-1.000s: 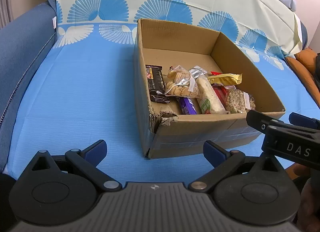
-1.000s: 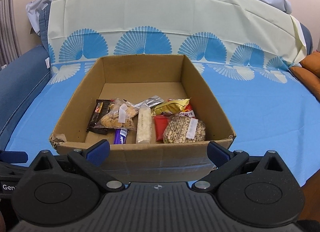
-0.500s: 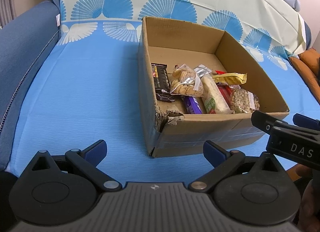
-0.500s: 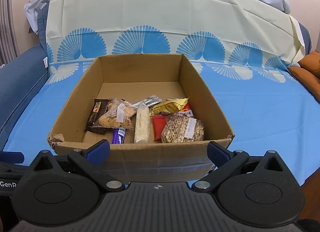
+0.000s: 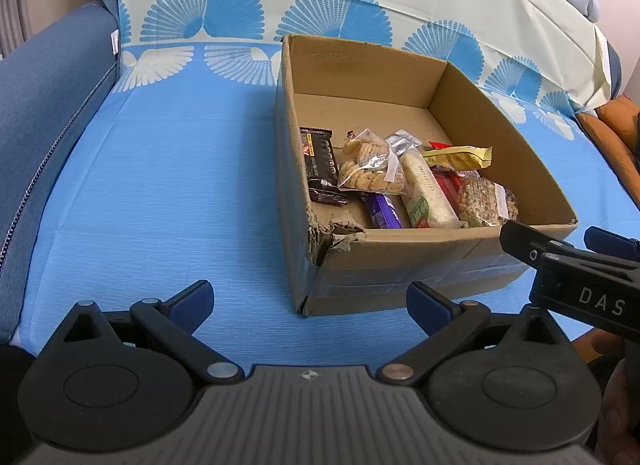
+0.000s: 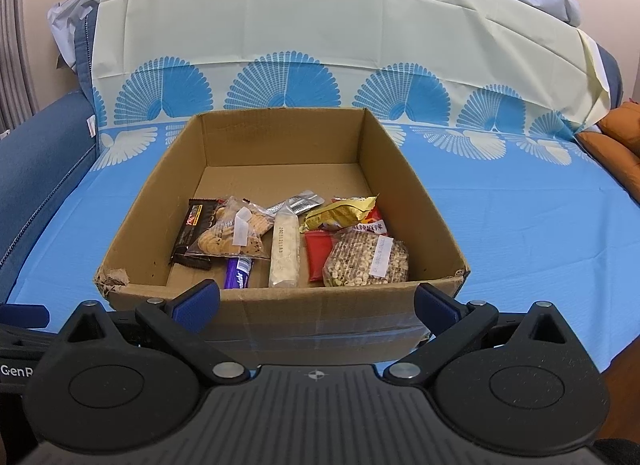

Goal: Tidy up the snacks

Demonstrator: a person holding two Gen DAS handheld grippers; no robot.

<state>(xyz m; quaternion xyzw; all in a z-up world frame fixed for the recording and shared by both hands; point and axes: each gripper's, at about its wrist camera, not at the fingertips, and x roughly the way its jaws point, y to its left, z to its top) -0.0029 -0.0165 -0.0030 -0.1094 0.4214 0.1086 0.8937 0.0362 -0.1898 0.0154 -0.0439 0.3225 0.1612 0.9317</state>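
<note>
An open cardboard box sits on a blue cloth. Several snacks lie in its near half: a dark chocolate bar, a clear cookie bag, a purple bar, a white bar, a red packet, a yellow packet and a bag of nuts. My right gripper is open and empty, just in front of the box's near wall. My left gripper is open and empty, in front of the box's torn near-left corner. The right gripper's body shows in the left wrist view.
The blue cloth covers a sofa seat, with a cream and blue fan-pattern sheet on the backrest. A dark blue armrest stands at the left. An orange cushion lies at the far right.
The left gripper has shifted left and back a little, so the box sits further right in its view. The right gripper has edged slightly right. Both stay open.
</note>
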